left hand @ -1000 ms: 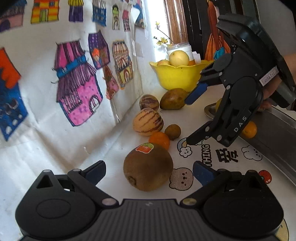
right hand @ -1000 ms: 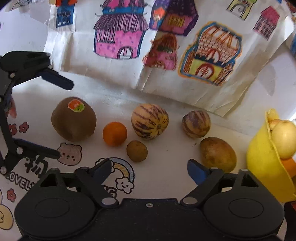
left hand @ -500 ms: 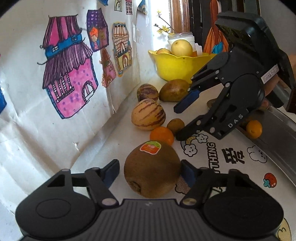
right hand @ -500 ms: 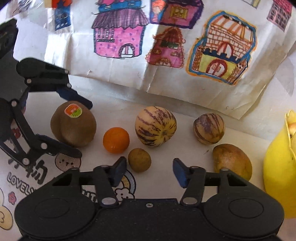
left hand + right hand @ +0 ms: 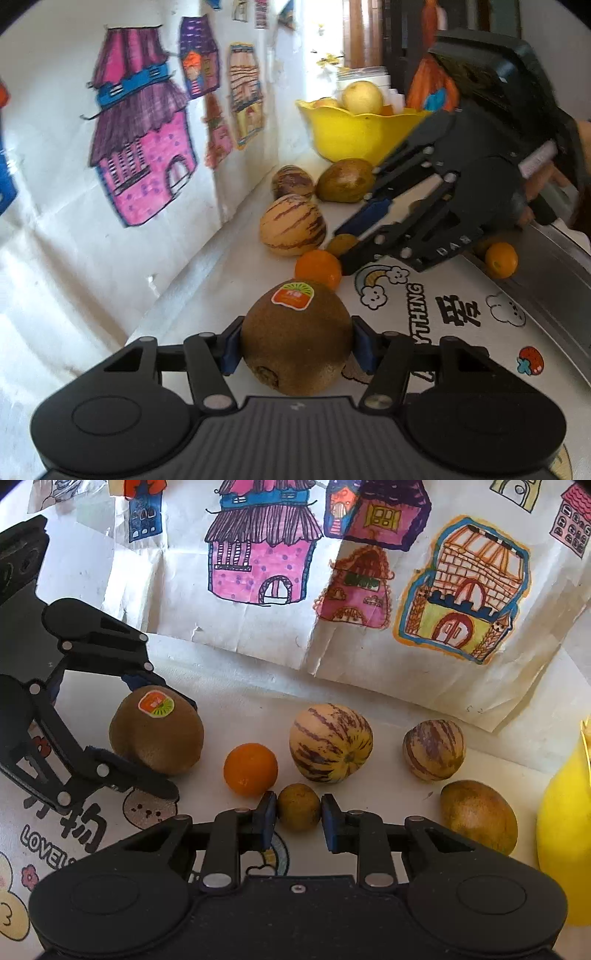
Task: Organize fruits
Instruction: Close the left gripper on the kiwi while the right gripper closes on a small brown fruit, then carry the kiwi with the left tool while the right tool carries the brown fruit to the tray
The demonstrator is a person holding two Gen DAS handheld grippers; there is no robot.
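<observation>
Both grippers have just closed onto fruit on the table.

A second ago both stood wide apart; now the left gripper (image 5: 297, 349) clamps the fuzzy brown kiwi (image 5: 295, 338), and the right gripper (image 5: 298, 818) pinches a small round brown fruit (image 5: 298, 806), possibly a longan. The white table (image 5: 229, 266) carries cartoon prints, backed by creased paper (image 5: 369, 646) with crayon houses; a glossy yellow bowl (image 5: 354, 134) holds more fruit.
</observation>
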